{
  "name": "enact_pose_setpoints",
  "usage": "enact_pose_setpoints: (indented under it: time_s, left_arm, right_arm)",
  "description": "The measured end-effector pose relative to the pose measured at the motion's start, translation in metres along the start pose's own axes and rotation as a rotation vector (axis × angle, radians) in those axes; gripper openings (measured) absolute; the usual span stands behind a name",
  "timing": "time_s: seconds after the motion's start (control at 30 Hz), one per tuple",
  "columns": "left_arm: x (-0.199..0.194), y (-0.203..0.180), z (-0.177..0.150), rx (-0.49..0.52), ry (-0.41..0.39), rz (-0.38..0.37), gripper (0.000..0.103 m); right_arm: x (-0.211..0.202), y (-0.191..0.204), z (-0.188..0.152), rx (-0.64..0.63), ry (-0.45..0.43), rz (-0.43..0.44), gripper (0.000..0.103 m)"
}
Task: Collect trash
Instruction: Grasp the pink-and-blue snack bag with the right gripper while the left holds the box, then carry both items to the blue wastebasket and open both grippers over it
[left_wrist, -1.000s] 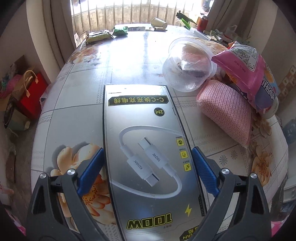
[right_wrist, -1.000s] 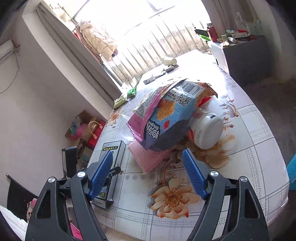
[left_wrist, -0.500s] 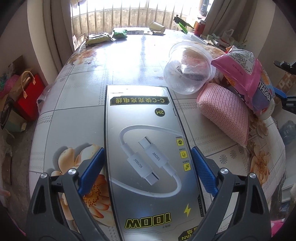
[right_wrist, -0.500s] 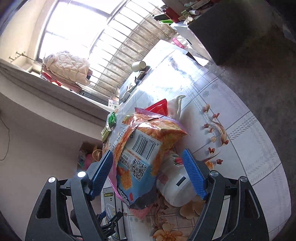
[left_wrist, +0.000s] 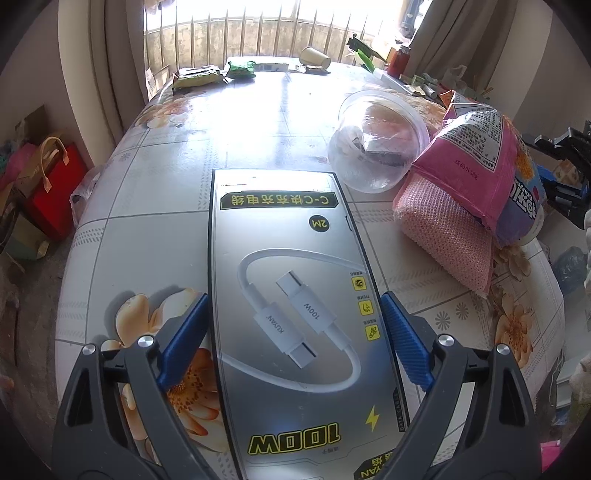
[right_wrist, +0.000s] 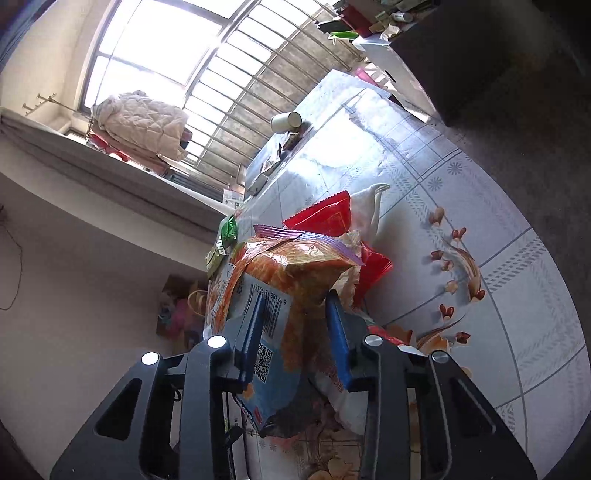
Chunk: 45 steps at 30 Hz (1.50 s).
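Crinkled foil of the snack bag is being closed on by the right gripper, near the table edge. The cable box is clamped by the left gripper. The slick bag could be pinched thinly and slip, dragging the pink pad beneath.

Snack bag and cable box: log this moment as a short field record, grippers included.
surface: table with a floral cloth
left gripper: jaws around the cable box, which lies flat on the table
right gripper: jaws closing, snack bag between them
under the bag: pink mesh pad
beside the pad: clear plastic bowl on its side, scraps inside
far edge: paper cup on its side, green wrappers
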<state>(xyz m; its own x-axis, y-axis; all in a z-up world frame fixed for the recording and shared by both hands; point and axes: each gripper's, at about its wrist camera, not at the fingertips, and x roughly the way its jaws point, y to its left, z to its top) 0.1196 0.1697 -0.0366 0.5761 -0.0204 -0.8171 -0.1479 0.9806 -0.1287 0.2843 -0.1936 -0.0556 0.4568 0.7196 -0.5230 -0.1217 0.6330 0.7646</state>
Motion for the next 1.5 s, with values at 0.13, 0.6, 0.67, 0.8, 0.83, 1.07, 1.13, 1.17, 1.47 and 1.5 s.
enact_pose_setpoints:
  time_s: [0.13, 0.6, 0.67, 0.8, 0.83, 1.07, 1.13, 1.17, 1.47, 1.5]
  left_arm:
    - [-0.002, 0.002, 0.000, -0.012, -0.004, -0.013, 0.086]
    - [-0.025, 0.010, -0.002, -0.037, -0.048, -0.020, 0.086]
    - [-0.032, 0.010, -0.003, -0.038, -0.060, -0.021, 0.086]
    - [-0.043, 0.010, -0.002, -0.037, -0.081, -0.024, 0.086]
    - [-0.045, 0.009, -0.002, -0.036, -0.086, -0.024, 0.086]
    - [-0.066, 0.004, -0.003, -0.023, -0.119, -0.026, 0.086]
    - [-0.071, 0.002, -0.001, -0.021, -0.130, -0.034, 0.086]
    - [-0.074, 0.000, -0.001, -0.020, -0.135, -0.038, 0.086]
    - [-0.103, -0.033, 0.010, 0.044, -0.185, -0.103, 0.086]
    - [-0.105, -0.041, 0.012, 0.058, -0.190, -0.114, 0.086]
  right_arm:
    - [-0.009, 0.008, -0.004, -0.014, -0.018, 0.030, 0.024]
    - [-0.053, 0.048, -0.022, -0.091, -0.039, 0.148, 0.013]
    - [-0.058, 0.052, -0.026, -0.099, -0.042, 0.159, 0.012]
    - [-0.068, 0.057, -0.034, -0.116, -0.037, 0.175, 0.012]
    - [-0.070, 0.058, -0.035, -0.119, -0.036, 0.178, 0.011]
    - [-0.098, 0.065, -0.045, -0.145, -0.063, 0.204, 0.011]
    - [-0.108, 0.066, -0.047, -0.148, -0.079, 0.211, 0.011]
    - [-0.114, 0.065, -0.048, -0.150, -0.088, 0.214, 0.011]
    - [-0.188, 0.043, -0.056, -0.145, -0.219, 0.227, 0.010]
    - [-0.199, 0.039, -0.057, -0.141, -0.241, 0.226, 0.010]
